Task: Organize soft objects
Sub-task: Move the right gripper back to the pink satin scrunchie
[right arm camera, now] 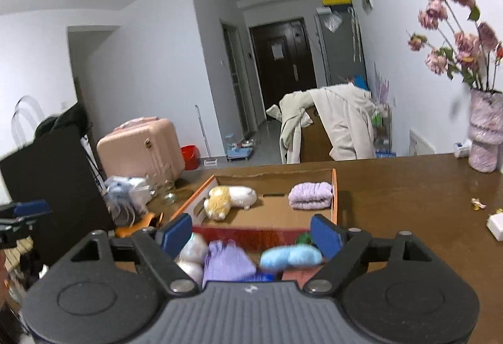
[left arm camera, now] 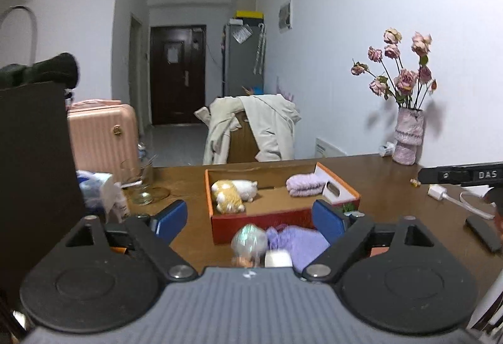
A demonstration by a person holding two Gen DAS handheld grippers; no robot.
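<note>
An orange-rimmed cardboard box (left arm camera: pixel 341 183) (right arm camera: pixel 335 187) stands on the brown table. In it lie a yellow and white plush toy (left arm camera: pixel 232 193) (right arm camera: pixel 226 198) on the left and a folded purple towel (left arm camera: pixel 305 183) (right arm camera: pixel 311 194) on the right. On the near side of the box are a purple fluffy cloth (left arm camera: pixel 298 240) (right arm camera: pixel 226 262), a pearly ball (left arm camera: pixel 250 238) (right arm camera: pixel 195 249) and a light blue plush (right arm camera: pixel 290 256), all blurred. My left gripper (left arm camera: pixel 250 220) is open above them, its pads touching nothing. My right gripper (right arm camera: pixel 251 234) is open too, above the same heap.
A vase of dried pink roses (left arm camera: pixel 407 136) (right arm camera: pixel 484 136) stands at the back right by the wall. A glass jar (left arm camera: pixel 143 183), a white charger with cable (left arm camera: pixel 437 191), a black remote (left arm camera: pixel 484 232) and a tall black object (left arm camera: pixel 34 155) also sit on the table. A coat-draped chair (left arm camera: pixel 251 130) stands behind the table.
</note>
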